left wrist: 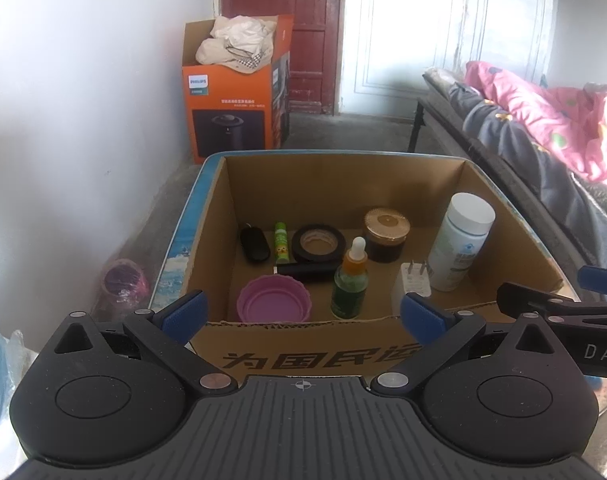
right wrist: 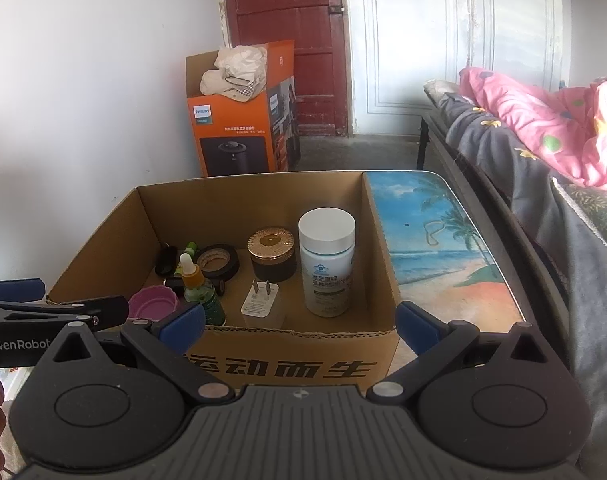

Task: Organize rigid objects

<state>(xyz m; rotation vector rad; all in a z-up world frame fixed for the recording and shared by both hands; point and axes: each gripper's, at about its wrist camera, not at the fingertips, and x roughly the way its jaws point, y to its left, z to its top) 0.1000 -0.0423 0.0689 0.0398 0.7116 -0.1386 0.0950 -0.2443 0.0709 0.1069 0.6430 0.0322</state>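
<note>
**Both grippers empty at the near edge of the filled carton**

We hold the left gripper (left wrist: 303, 312) and the right gripper (right wrist: 301, 322) wide apart in the jaws, nothing between the blue pads, both poised just before the near wall of the open cardboard box (left wrist: 423, 184), which sits on a table printed with a beach scene (right wrist: 443, 248)

Inside the box, seen from the left wrist, we find the small goods gathered on the floor of it: a white-capped supplement bottle (left wrist: 461, 236) upright at 3 o'clock against the right wall, a dark jar with a ribbed gold lid (left wrist: 385, 238) at 1 o'clock, a roll of black tape (left wrist: 318, 243) lying flat near the centre, a black oval case (left wrist: 254, 244) and a green lip-balm stick (left wrist: 281, 246) at 10 o'clock

Nearer us stand a green dropper bottle with an orange neck (left wrist: 349, 280), a white plug adapter (left wrist: 413, 284) with prongs up just beside the supplement bottle, and a purple scalloped lid (left wrist: 273, 300) at 7 o'clock. A black tube (left wrist: 305, 269) lies on its side behind the lid
</note>
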